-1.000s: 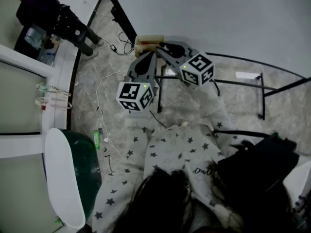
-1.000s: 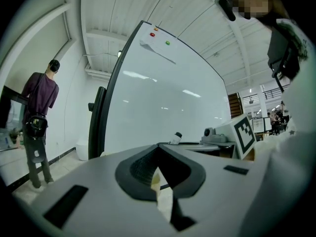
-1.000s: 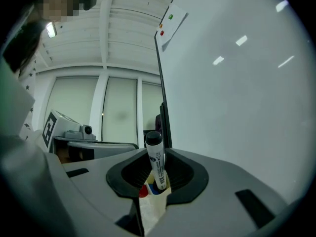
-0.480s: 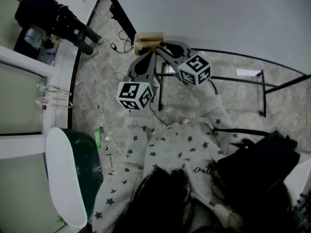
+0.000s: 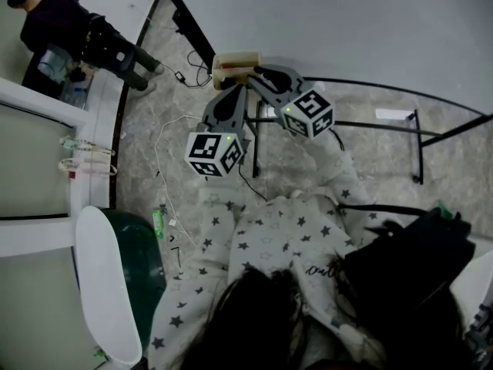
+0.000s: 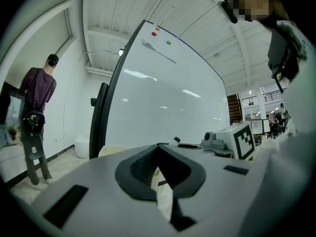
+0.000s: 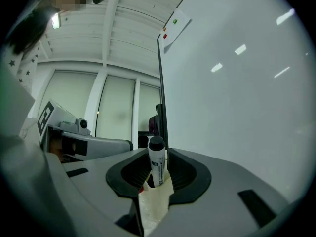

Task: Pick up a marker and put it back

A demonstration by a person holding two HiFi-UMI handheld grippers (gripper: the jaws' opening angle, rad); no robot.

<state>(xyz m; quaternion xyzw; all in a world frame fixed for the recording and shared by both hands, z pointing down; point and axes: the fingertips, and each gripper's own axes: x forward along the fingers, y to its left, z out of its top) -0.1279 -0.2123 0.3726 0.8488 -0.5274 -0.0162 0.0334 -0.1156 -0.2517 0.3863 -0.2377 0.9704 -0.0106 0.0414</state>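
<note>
Head view: marker not discernible. Both sets of jaw tips crowd together by a beige box [image 5: 235, 60] at the whiteboard's [image 5: 347, 21] lower edge.

Left gripper [image 6: 160, 177]: jaws closed pad to pad, nothing between them. It is held low and extended, just left of the right gripper [image 7: 155, 181].

Right jaws clamp the marker [image 7: 156, 157] by its lower barrel, and that part is hidden between the beige pads. The marker's long axis runs along the jaws, its black cap outermost, past the tips, beside the whiteboard's face. The right gripper angles in toward the left jaws.
</note>
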